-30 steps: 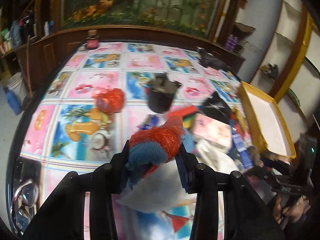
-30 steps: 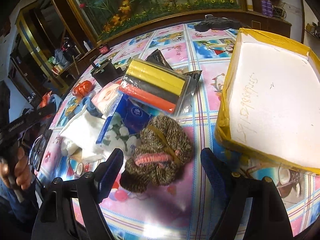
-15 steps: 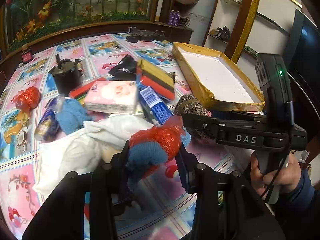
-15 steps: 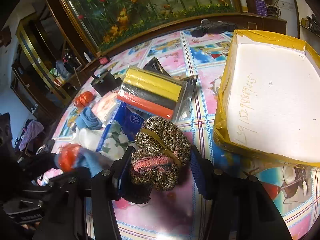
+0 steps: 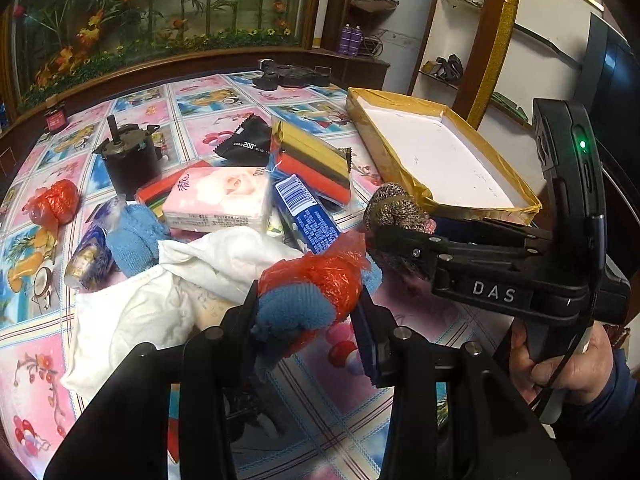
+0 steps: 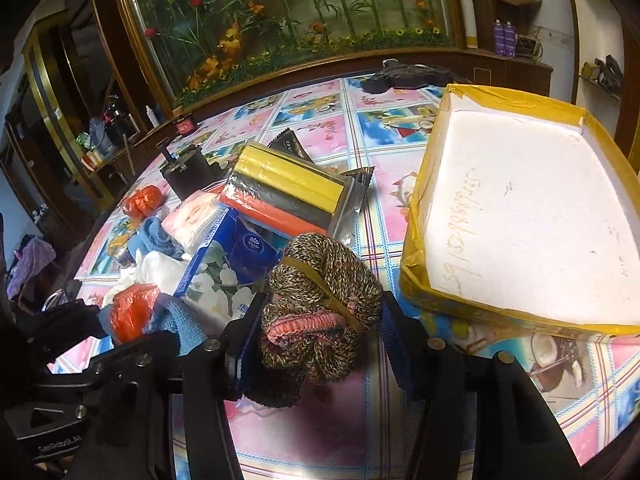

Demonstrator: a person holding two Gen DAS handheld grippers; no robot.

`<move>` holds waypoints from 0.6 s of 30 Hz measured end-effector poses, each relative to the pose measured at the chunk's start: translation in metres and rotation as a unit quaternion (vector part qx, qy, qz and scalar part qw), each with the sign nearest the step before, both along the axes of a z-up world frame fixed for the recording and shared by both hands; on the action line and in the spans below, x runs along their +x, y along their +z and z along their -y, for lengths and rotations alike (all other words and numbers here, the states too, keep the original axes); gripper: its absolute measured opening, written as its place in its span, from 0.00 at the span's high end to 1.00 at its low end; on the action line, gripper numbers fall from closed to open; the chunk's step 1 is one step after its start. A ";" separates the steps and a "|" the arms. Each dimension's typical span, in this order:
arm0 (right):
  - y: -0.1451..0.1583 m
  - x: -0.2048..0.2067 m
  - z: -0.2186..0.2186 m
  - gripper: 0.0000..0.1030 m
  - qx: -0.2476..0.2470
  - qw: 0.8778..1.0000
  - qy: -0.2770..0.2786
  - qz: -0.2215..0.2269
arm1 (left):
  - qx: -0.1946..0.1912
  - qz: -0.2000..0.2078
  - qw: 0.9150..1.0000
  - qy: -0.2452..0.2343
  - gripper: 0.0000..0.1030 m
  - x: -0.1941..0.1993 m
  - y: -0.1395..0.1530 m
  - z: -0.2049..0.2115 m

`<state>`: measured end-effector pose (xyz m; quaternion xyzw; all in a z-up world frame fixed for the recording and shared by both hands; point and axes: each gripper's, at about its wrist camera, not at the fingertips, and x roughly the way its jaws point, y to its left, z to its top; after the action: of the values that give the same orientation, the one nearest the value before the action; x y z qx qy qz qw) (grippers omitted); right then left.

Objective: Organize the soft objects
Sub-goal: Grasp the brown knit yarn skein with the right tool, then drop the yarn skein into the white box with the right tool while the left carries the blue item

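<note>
Left wrist view: left gripper (image 5: 308,312) clamped on a blue knit bundle wrapped in red plastic (image 5: 312,296), held above the patterned tablecloth (image 5: 344,392). Behind it a white cloth (image 5: 160,304), a pink tissue pack (image 5: 218,198), a blue tissue pack (image 5: 306,216), a striped foam pack (image 5: 310,162), another blue knit piece (image 5: 136,238). Yellow-rimmed tray (image 5: 404,172) at right, white inside. Person's hand (image 5: 560,364) grips the right gripper's handle.

Right wrist view: right gripper (image 6: 316,336) pads pressed on both sides of a brown marled knit bundle (image 6: 320,304) with pink lining, just beside the tray's (image 6: 416,248) near corner. Red-wrapped bundle (image 6: 132,312) visible at left in the other claw.
</note>
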<state>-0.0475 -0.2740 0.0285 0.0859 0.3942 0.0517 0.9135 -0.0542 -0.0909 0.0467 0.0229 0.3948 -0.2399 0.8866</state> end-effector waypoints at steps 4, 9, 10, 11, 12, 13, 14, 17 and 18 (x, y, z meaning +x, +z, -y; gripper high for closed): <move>0.005 -0.005 -0.003 0.48 -0.017 1.000 0.001 0.010 | 0.005 0.005 1.000 -0.001 0.62 0.002 0.004 0.005; 0.013 -0.012 -0.001 0.48 -0.019 0.999 0.003 0.025 | 0.007 0.006 1.000 -0.001 0.62 0.004 0.008 0.011; 0.014 -0.013 -0.001 0.48 -0.021 0.999 0.003 0.028 | 0.009 0.007 1.000 0.000 0.62 0.005 0.008 0.013; 0.015 -0.015 0.001 0.48 -0.021 0.999 0.002 0.031 | 0.010 0.007 1.000 -0.001 0.62 0.005 0.009 0.014; 0.015 -0.017 0.003 0.48 -0.020 0.999 0.002 0.033 | 0.012 0.008 1.000 -0.002 0.62 0.005 0.010 0.016; 0.016 -0.019 0.004 0.48 -0.019 0.999 0.001 0.034 | 0.014 0.010 1.000 -0.002 0.62 0.004 0.011 0.017; 0.017 -0.021 0.006 0.48 -0.018 0.999 0.000 0.036 | 0.015 0.012 1.000 -0.003 0.62 0.004 0.012 0.018; 0.021 -0.027 0.013 0.48 -0.011 0.999 -0.001 0.045 | 0.019 0.016 1.000 -0.005 0.62 0.004 0.016 0.024; 0.022 -0.029 0.015 0.48 -0.008 0.999 -0.002 0.048 | 0.020 0.019 1.000 -0.007 0.62 0.004 0.018 0.026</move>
<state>-0.0761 -0.2887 0.0509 0.0764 0.3497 0.0505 0.9324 -0.0498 -0.1164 0.0644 0.0476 0.3827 -0.2373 0.8916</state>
